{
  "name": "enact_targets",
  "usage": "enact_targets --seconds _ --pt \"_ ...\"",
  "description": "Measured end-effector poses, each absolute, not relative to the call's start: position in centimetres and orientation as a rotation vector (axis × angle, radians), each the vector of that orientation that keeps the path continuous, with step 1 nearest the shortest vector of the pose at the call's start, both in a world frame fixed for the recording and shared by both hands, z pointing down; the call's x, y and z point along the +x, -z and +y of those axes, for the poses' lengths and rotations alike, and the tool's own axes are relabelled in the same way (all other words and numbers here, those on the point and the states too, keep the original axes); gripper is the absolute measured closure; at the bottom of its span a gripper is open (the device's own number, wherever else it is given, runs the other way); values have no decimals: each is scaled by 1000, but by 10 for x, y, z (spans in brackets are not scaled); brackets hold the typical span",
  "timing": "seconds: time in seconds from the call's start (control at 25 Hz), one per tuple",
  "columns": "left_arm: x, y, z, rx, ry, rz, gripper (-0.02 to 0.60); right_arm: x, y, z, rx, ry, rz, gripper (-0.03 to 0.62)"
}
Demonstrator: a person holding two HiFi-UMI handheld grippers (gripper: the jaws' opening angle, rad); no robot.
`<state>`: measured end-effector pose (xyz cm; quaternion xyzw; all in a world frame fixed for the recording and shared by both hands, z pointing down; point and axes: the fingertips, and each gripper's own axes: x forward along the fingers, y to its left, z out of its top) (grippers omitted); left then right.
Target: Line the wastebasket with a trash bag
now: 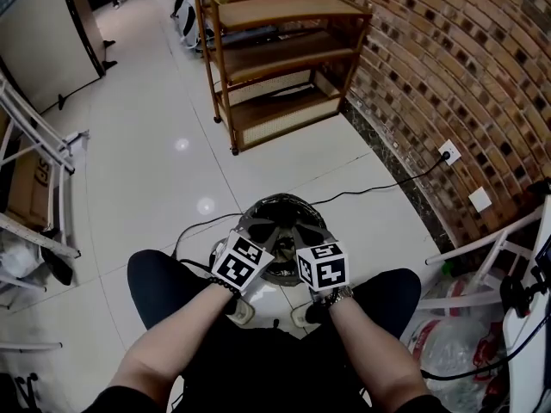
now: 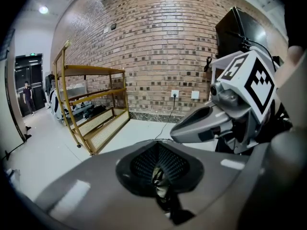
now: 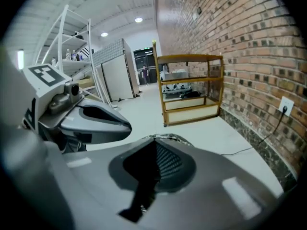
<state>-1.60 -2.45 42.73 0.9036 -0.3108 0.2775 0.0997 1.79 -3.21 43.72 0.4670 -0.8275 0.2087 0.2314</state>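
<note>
Two bare forearms reach in from the bottom edge of the head view and converge toward mid-frame, the left forearm (image 1: 176,329) from the lower left and the right forearm (image 1: 366,351) from the lower right. Each hand carries a grey plastic gripper topped by a black-and-white marker cube. The left gripper (image 1: 244,261) and the right gripper (image 1: 320,265) sit just beside each other, level with one another, both tilted forward and downward. The left gripper's dark ribbed fingers (image 2: 144,164) are pressed together. The right gripper's fingers (image 3: 170,162) are likewise closed.
</note>
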Motion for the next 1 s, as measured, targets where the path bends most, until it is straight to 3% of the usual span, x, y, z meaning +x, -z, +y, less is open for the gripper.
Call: enact_targets --seconds 1.0 --pt "-8 -415 -12 2712 -716 -987 580 22 -425 -20 1318 -534 -2325 594"
